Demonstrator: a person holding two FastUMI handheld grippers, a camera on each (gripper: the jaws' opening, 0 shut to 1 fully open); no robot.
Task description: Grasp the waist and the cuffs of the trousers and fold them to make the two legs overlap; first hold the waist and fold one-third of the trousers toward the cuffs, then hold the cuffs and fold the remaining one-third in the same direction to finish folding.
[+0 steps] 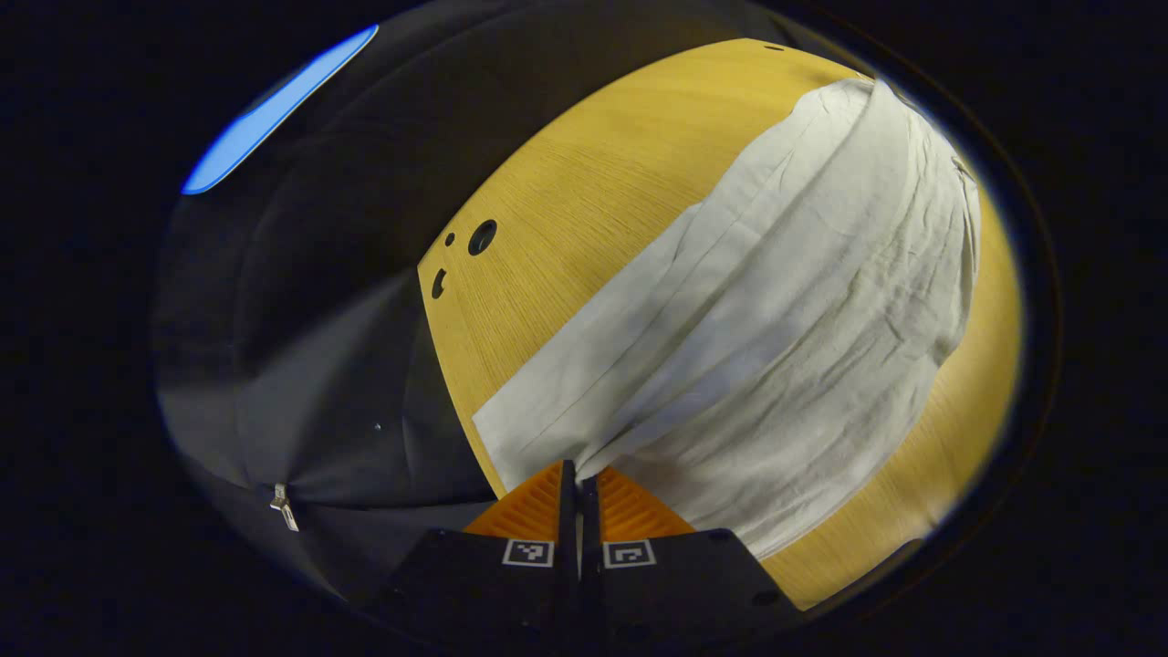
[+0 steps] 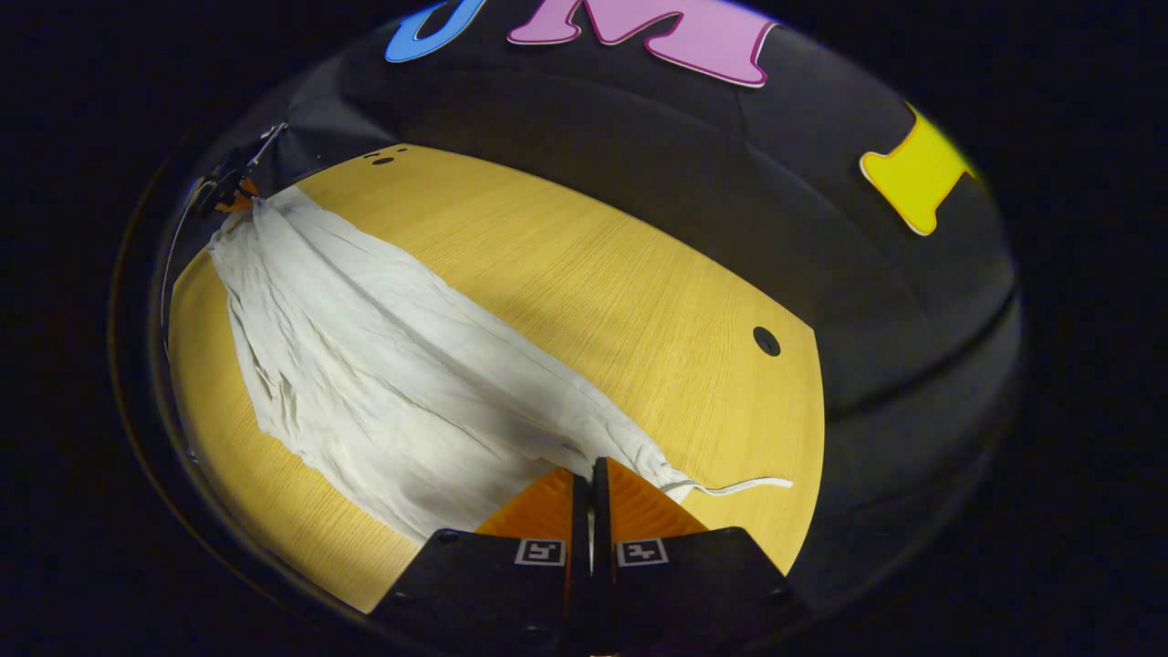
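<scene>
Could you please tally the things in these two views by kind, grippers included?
Trousers: 1, pale cloth stretched over the table between the two grippers
Drawstring: 1, trailing from the trousers at the right gripper's end
Table: 1, yellow wood
Grippers: 2, left gripper and right gripper, each pinching an end of the trousers
Total: 5

We hold our left gripper (image 1: 578, 474) with its fingers (image 1: 534, 502) pressed together on a pinch of the trousers (image 1: 776, 301). Our right gripper (image 2: 590, 474) is likewise clamped on the trousers' other end; our left gripper shows far off, top left, in the right gripper view.
</scene>
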